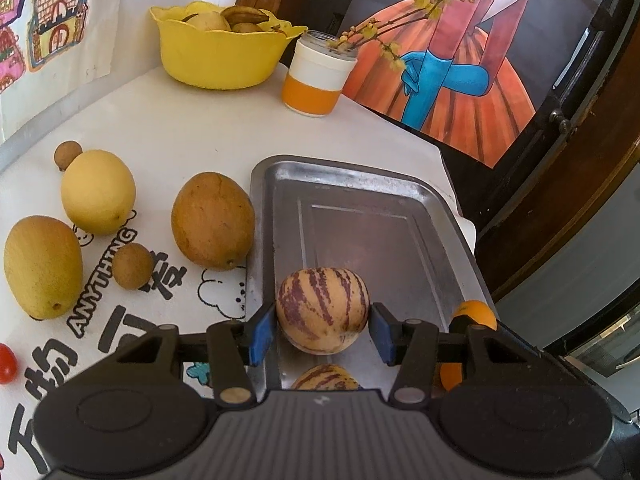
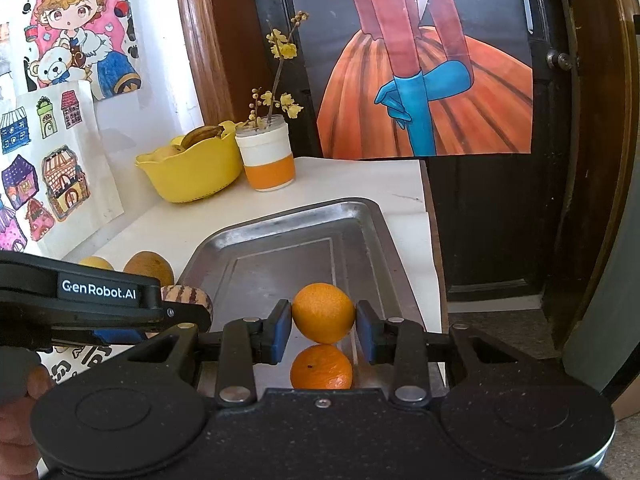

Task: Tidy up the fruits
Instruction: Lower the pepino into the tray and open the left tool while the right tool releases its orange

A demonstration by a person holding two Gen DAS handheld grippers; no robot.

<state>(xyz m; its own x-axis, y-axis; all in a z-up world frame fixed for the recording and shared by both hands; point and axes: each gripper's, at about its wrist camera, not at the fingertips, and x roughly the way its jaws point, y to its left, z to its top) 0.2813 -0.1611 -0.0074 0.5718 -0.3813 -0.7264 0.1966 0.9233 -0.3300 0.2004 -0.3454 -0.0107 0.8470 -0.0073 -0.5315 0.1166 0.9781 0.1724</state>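
Observation:
A striped pepino melon (image 1: 322, 310) sits between the blue pads of my left gripper (image 1: 322, 328), over the near end of the metal tray (image 1: 360, 216); a small gap shows at the right pad. A second striped melon (image 1: 325, 378) lies below it in the tray. My right gripper (image 2: 323, 326) has an orange (image 2: 323, 312) between its pads, left pad touching, right pad just off. A second orange (image 2: 321, 367) lies beneath. The oranges also show in the left wrist view (image 1: 474, 314). The left gripper and its melon (image 2: 188, 294) appear at the left of the right wrist view.
Loose fruit lies on the printed cloth left of the tray: a brown mango (image 1: 213, 221), a yellow lemon (image 1: 98, 192), a yellow-green fruit (image 1: 42, 266), two small brown fruits (image 1: 131, 266), a cherry tomato (image 1: 6, 363). A yellow bowl (image 1: 218, 54) and a flower cup (image 1: 316, 76) stand behind.

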